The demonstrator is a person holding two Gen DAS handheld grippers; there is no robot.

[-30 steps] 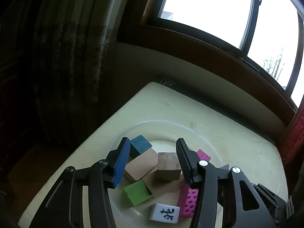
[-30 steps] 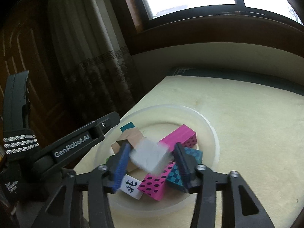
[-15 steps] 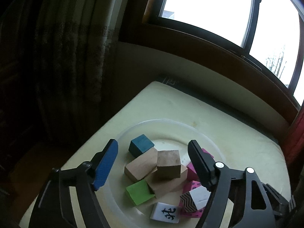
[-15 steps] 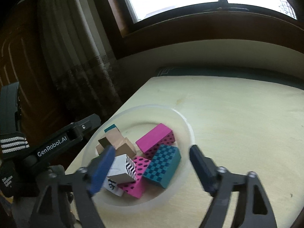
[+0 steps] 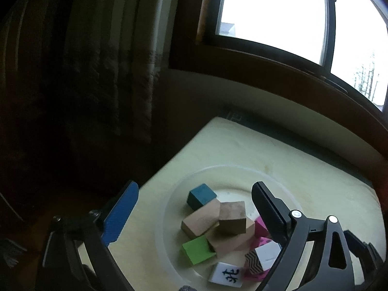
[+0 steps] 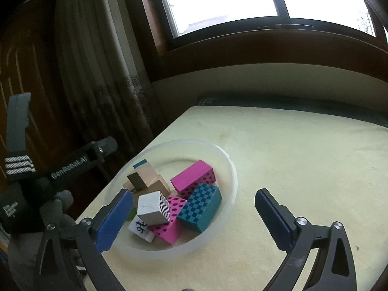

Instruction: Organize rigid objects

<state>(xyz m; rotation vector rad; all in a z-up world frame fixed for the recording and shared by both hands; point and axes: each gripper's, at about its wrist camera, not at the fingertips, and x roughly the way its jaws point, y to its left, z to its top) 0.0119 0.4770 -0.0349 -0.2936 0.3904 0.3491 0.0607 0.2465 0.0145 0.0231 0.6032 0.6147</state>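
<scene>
While both grippers hang empty above it, a shallow round bowl of translucent white plastic (image 6: 231, 169) is seen resting on a pale cream padded tabletop (image 6: 303, 150), and every block in view is gathered inside the bowl.

The right gripper (image 6: 194, 214) is spread wide, nothing between its ribbed blue pads, and is held over the bowl's rim at 5 o'clock. The left gripper (image 5: 194, 208) is likewise parted and empty, poised over the bowl from the 8 o'clock side.

The placing step is judged finished or close to it. No loose piece is seen on the tabletop, so the next move is judged to call for the grippers being lifted clear, or for a search beyond the frame.

The pile is described thus: a white-painted cube with a black zigzag face (image 6: 152, 207) is propped on top at 7 o'clock; a white mahjong tile with a dark character (image 6: 140, 228) lies beneath it; a teal chequered rectangular block (image 6: 201, 207) sits at 5 o'clock; two magenta blocks with dark dots (image 6: 192, 178) are angled across the centre; plain, matte wooden blocks (image 5: 218, 220) are stacked at 10 o'clock, with a teal cube (image 5: 201, 195) and a green block (image 5: 197, 248) beside them.
</scene>
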